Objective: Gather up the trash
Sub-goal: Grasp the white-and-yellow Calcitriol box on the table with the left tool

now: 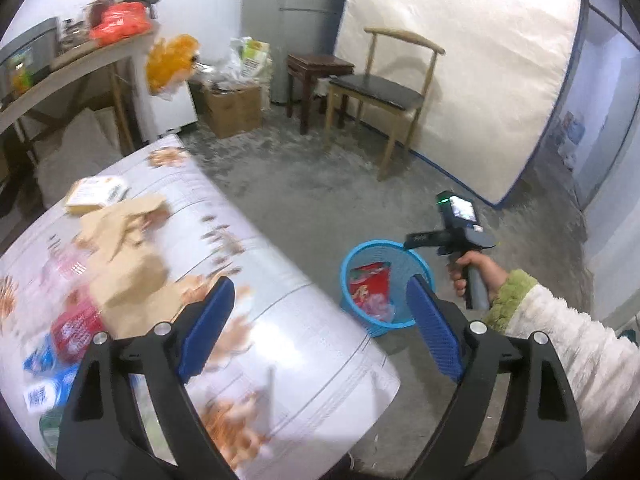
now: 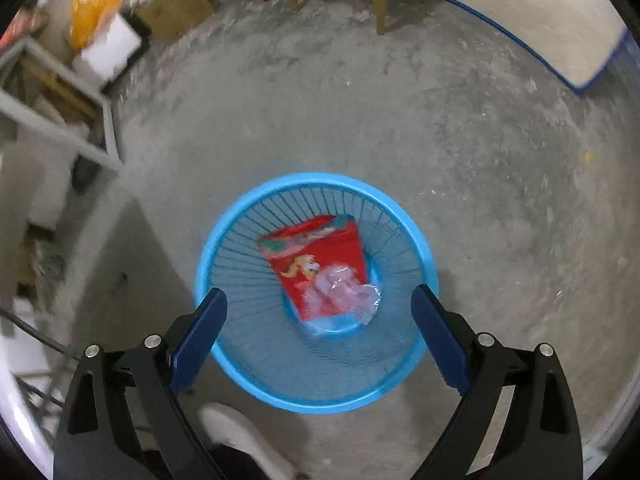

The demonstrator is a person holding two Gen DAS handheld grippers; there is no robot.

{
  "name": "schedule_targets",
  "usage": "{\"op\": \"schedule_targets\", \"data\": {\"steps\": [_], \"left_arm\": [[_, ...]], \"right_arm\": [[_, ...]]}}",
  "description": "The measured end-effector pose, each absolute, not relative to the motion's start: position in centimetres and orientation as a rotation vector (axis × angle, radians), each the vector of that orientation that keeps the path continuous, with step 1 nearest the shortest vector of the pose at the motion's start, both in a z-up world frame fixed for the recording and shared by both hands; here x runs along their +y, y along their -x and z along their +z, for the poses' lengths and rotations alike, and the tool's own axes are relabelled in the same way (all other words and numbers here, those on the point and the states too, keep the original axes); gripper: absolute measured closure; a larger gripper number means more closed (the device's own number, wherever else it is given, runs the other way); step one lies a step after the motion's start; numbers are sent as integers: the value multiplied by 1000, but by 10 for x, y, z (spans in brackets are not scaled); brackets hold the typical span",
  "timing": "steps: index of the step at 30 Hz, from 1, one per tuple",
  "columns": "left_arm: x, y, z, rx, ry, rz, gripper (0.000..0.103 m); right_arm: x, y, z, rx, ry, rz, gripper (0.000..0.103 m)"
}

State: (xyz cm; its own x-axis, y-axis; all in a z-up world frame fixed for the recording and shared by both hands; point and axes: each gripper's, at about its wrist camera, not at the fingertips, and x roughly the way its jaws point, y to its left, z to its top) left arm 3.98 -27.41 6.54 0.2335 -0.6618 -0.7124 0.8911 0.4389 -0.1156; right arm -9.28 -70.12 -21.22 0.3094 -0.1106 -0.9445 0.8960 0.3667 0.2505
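A blue mesh waste basket [image 2: 240, 216] stands on the concrete floor and holds a red snack bag [image 2: 316, 252] and crumpled clear plastic [image 2: 344, 292]. My right gripper [image 2: 318, 328] is open and empty, straight above the basket. The basket also shows in the left wrist view [image 1: 356, 264], beside the table. My left gripper [image 1: 320, 324] is open and empty over the table's edge. On the table [image 1: 304, 320] lie a crumpled brown paper bag [image 1: 124, 256], a flat cardboard box [image 1: 96, 194], a red packet [image 1: 74, 330] and blue-white packets [image 1: 44, 380]. The right gripper's body [image 1: 452, 236] hangs above the basket.
A wooden chair [image 1: 380, 88] and a dark stool [image 1: 316, 80] stand at the back by a leaning mattress [image 1: 460, 60]. Cardboard boxes [image 1: 232, 108] and bags sit in the corner. A cluttered shelf [image 1: 68, 60] is at the left. A shoe [image 2: 244, 436] is below the basket.
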Motion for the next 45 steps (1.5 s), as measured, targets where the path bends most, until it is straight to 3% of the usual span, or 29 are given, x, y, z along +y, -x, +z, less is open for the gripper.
{"op": "schedule_targets", "data": {"steps": [7,11,24,31,37,45], "left_arm": [[-181,-36,64,767,-287,-1065,13],[-134,-34,63,773,-262,-973,9],[-42,-67,70,833,34,-913,8],[-39,-135,114,813,108,-929,8],[-93,-248,143,865,37,-816,8],[-197,-421,85,1238,178,-671,8]], "right_arm": [[-617,114,-117,852,-781,-749,12],[-561,114,-69,823,-614,-720,6],[-428,39,71,653,-276,-553,6],[-393,-19,101,576,-193,-351,6],[-385,-75,90,601,-271,-267,6],[-390,-126,49,660,-409,-229,6]]}}
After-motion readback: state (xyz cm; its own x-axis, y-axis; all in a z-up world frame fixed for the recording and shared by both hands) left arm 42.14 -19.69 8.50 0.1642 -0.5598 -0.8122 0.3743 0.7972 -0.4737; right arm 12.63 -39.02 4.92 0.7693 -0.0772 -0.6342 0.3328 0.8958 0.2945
